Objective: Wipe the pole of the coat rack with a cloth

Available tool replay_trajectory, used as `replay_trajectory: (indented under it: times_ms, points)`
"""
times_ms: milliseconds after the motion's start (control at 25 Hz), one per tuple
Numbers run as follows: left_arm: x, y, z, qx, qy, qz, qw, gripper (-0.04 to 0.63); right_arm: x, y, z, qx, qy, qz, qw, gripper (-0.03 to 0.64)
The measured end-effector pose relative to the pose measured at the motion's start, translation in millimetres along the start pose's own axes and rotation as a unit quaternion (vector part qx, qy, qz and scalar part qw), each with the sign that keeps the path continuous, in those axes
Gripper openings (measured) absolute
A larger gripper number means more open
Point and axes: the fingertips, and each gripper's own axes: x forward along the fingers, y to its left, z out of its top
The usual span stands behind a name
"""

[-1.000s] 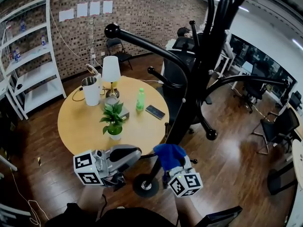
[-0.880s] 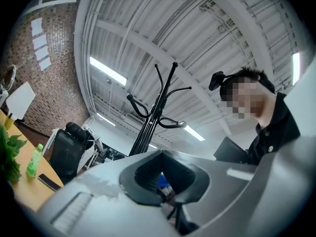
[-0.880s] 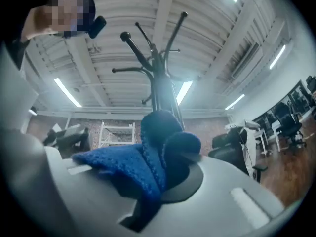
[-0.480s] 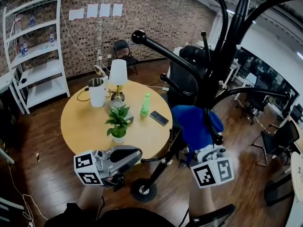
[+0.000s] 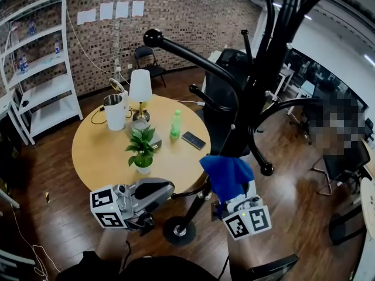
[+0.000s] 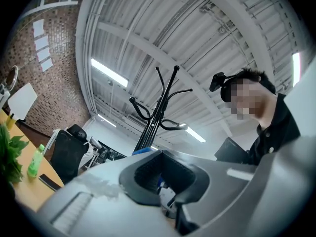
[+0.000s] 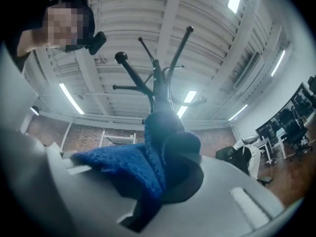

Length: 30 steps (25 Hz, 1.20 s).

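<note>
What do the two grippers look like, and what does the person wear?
The left gripper and right gripper are smooth grey shells with dark pads. Each carries a white cube with black square markers. The person wears a black top.

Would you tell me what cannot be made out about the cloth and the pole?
Head view: the blue cloth covers the pole where they meet; contact unsure.
Head view: the upper edge cuts off the pole's top.
Right gripper view: cloth and jaws hide the pole below its hooks.
Head view: the green bottle's label is too small.
</note>
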Motion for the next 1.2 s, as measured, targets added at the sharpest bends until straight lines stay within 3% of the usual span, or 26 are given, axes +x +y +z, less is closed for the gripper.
replay_trajectory:
  times_ms: [200, 400, 600, 760, 880, 1000, 1200]
  points:
    - [6, 4, -7, -0.01, 0.009, 0.0, 0.9999, 0.0, -33, -14, -84, 0.01, 0.088, -0.026, 0.996, 0.024]
    - [11, 4, -12, -0.016, 0.014, -0.005, 0.9998, 0.0, -71, -25, -179, 0.018, 0.181, -0.072, 0.981, 0.023]
    - [12, 5, -13, -0.017, 0.016, -0.004, 0.9997, 0.0, -89, -32, -221, 0.035, 0.23, -0.082, 0.969, 0.025]
    - [13, 5, -14, -0.016, 0.017, -0.003, 0.9997, 0.0, -89, -33, -222, 0.046, 0.239, -0.084, 0.966, 0.025]
    - [13, 5, -12, -0.015, 0.016, -0.002, 0.9998, 0.0, -86, -33, -212, 0.092, 0.23, -0.089, 0.965, 0.025]
    - [12, 6, -10, -0.011, 0.014, -0.002, 0.9998, 0.0, -69, -28, -170, 0.118, 0.175, -0.08, 0.974, 0.023]
    - [8, 5, -8, -0.006, 0.01, 0.001, 0.9999, 0.0, -22, -11, -60, 0.088, 0.058, -0.035, 0.994, 0.025]
